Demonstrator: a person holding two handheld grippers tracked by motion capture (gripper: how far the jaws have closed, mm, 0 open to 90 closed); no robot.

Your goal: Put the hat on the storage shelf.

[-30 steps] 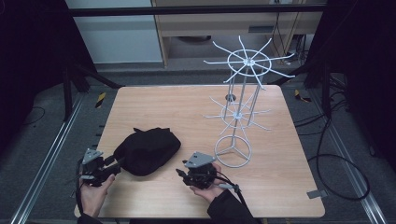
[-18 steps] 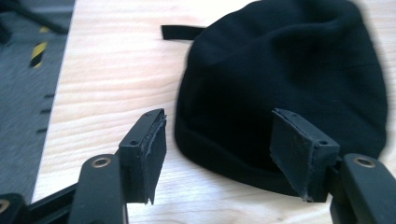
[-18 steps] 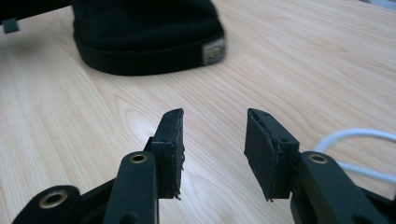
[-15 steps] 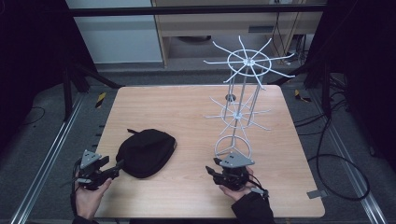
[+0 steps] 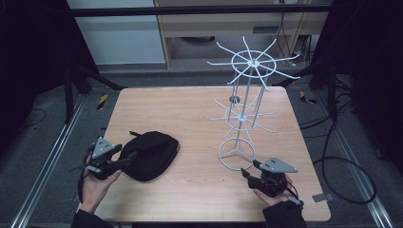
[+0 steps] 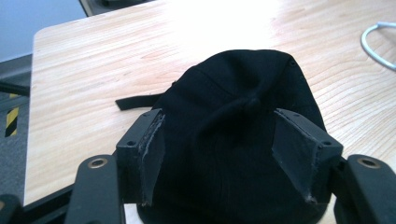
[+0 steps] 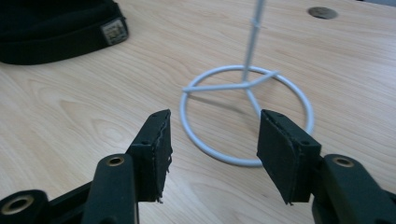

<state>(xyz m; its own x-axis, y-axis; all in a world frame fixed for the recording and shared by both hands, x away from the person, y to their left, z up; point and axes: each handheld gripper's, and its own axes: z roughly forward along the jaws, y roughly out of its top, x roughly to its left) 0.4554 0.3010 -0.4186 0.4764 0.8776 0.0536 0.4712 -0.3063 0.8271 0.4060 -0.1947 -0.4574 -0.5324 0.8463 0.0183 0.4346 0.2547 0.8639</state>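
At the near edge of the wooden table (image 5: 190, 109), the person's two hands each carry a gripper. The right gripper (image 7: 212, 154) is spread, nothing between its pads; its jaws have just been opening, and they point at the near arc of the ring base (image 7: 243, 119) of the white wire rack (image 5: 242, 114). That aim suggests it is lining up to pinch the ring and steady the rack. The left gripper (image 6: 231, 158) is also spread wide, its jaws having just opened too. The black cap (image 6: 243, 116) lies between its pads, crown up, but the pads stand off the cloth on both sides, so the cap rests on the table rather than being held. It lies at the near left of the table, well apart from the rack, its strap (image 6: 137, 101) trailing out on the wood. Farther off, the rack's two tiers of spokes rise bare, likely where the cap is meant to hang.
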